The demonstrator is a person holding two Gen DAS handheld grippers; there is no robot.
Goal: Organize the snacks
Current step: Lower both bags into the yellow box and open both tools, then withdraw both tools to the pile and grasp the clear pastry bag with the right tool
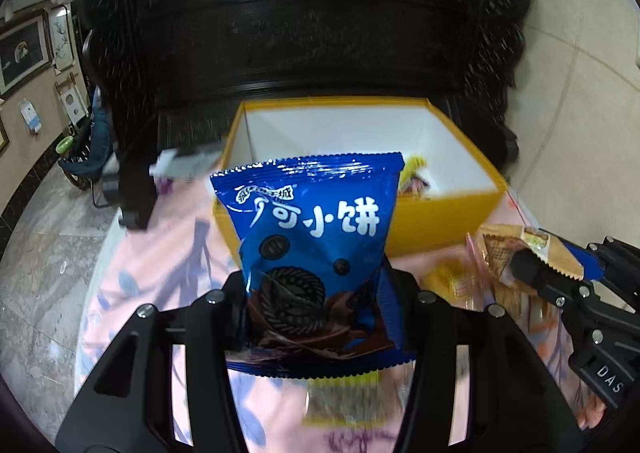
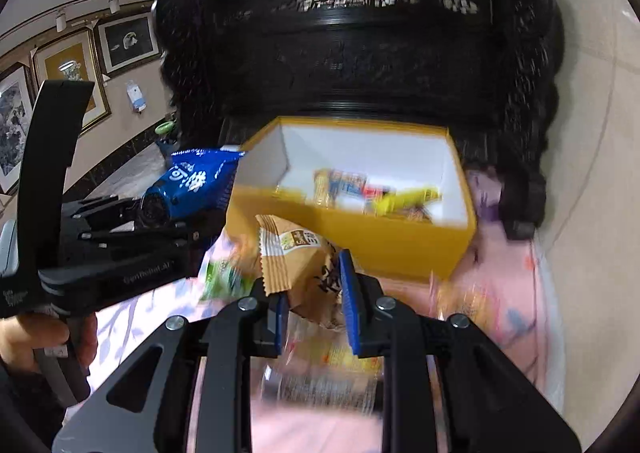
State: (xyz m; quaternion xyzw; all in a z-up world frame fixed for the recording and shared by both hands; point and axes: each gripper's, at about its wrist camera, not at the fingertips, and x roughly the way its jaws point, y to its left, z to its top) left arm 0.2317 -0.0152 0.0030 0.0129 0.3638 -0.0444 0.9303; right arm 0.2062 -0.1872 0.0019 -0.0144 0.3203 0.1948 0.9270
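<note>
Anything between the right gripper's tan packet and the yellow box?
Nothing in the way. In the right wrist view the tan packet, clamped in the right gripper, stands just before the yellow box; only pink floral tablecloth shows below.

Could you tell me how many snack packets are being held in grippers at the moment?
2. The blue cookie packet sits clamped in the left gripper; the tan packet is pinched in the right gripper. Both are before the yellow box.
</note>
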